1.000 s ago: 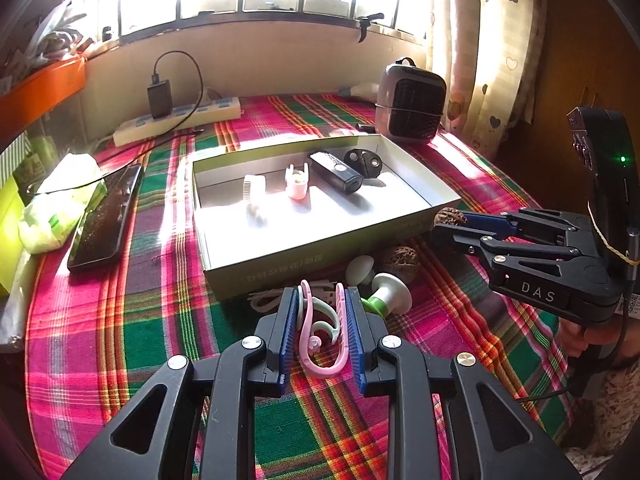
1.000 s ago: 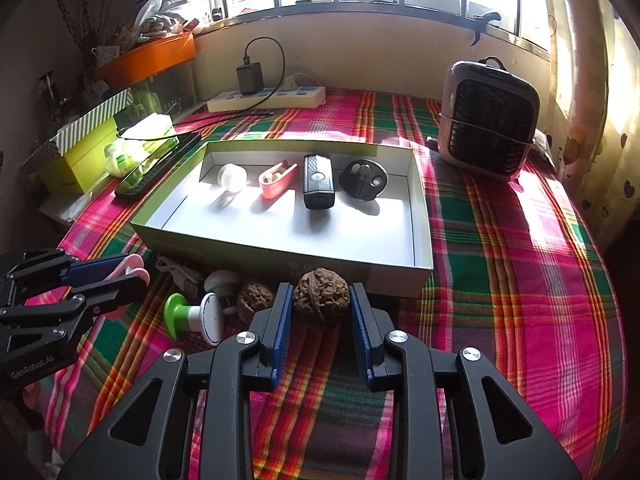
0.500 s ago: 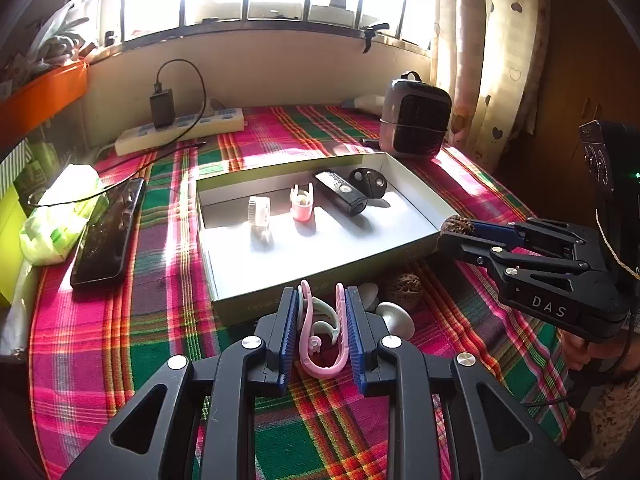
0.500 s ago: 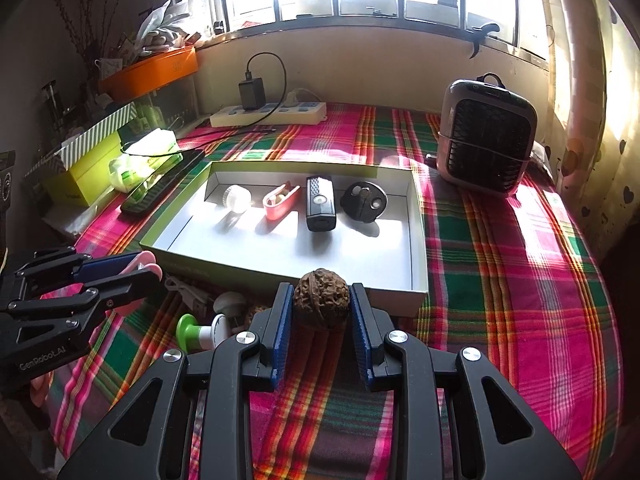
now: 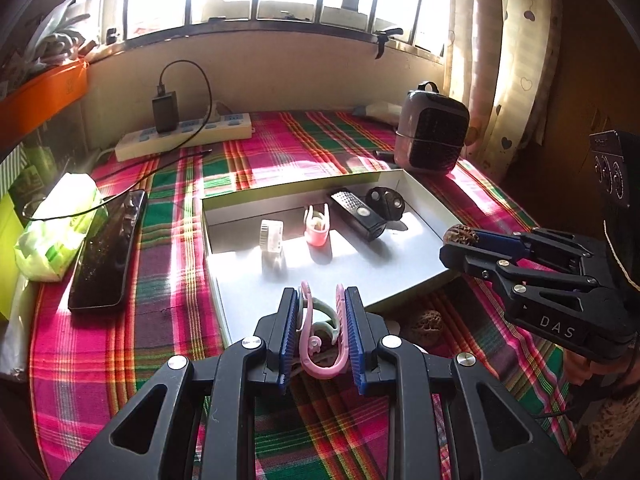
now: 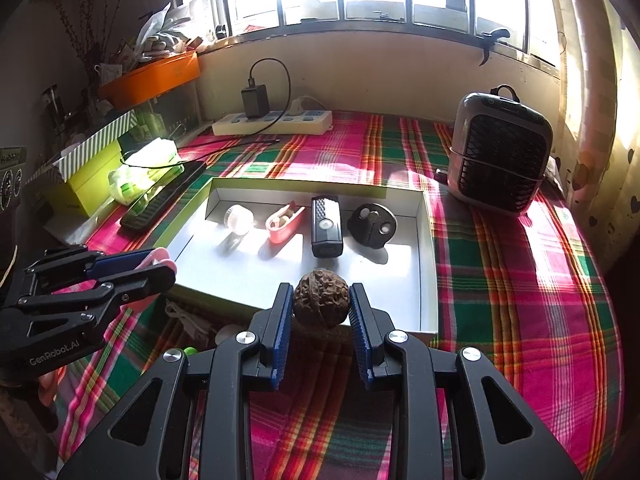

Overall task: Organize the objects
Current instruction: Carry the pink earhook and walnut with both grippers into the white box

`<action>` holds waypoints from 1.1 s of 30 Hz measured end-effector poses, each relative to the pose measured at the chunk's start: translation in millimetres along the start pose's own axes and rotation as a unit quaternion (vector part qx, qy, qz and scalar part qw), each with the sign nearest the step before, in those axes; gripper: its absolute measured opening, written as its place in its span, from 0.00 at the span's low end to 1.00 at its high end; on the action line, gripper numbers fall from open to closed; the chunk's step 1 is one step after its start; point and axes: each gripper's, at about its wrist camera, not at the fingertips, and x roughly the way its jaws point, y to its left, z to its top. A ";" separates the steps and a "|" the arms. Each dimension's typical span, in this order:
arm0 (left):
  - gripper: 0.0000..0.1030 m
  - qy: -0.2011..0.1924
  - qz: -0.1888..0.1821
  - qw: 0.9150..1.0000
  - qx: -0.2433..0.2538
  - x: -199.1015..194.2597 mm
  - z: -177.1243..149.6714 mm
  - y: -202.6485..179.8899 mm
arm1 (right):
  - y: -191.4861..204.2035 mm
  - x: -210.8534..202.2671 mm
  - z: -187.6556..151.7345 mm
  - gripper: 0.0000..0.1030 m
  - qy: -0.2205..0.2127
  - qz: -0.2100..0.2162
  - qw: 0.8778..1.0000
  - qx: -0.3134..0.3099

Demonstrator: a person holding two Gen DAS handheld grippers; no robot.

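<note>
My left gripper [image 5: 322, 304] is shut on a pink U-shaped clip [image 5: 322, 364] and holds it above the near edge of the shallow white box [image 5: 424, 196]. My right gripper [image 6: 320, 298] is shut on a brown walnut [image 6: 320, 298], also over the box's near edge [image 6: 430, 280]; it shows in the left wrist view [image 5: 460, 236] too. In the box lie a white cap [image 6: 238, 218], a pink case [image 6: 284, 222], a black rectangular device [image 6: 326, 226] and a black round piece [image 6: 372, 224]. Another walnut [image 5: 426, 326] lies on the cloth in front of the box.
A plaid cloth [image 6: 520, 280] covers the table. A small heater [image 6: 500, 152] stands at the back right, a power strip with charger [image 6: 276, 122] at the back, a phone [image 5: 108, 248] and a green packet [image 5: 56, 232] on the left.
Both grippers have risen and moved forward toward the box, each carrying its object. The small items in front of the box have dropped below the fingers' view.
</note>
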 end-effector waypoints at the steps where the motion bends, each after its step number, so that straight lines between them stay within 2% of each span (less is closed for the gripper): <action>1: 0.21 0.000 0.002 1.000 -0.002 2.2 2.3 1.9 | 0.4 2.2 1.8 0.29 0.001 0.002 1.000 -0.001; 8: 0.21 0.007 0.005 1.000 -0.016 17.8 15.6 12.1 | 5.9 18.4 11.3 0.29 0.008 0.012 1.000 -0.008; 33: 0.21 0.043 0.023 0.999 -0.013 71.0 34.5 29.1 | 21.9 75.9 24.1 0.29 0.061 0.042 0.996 -0.046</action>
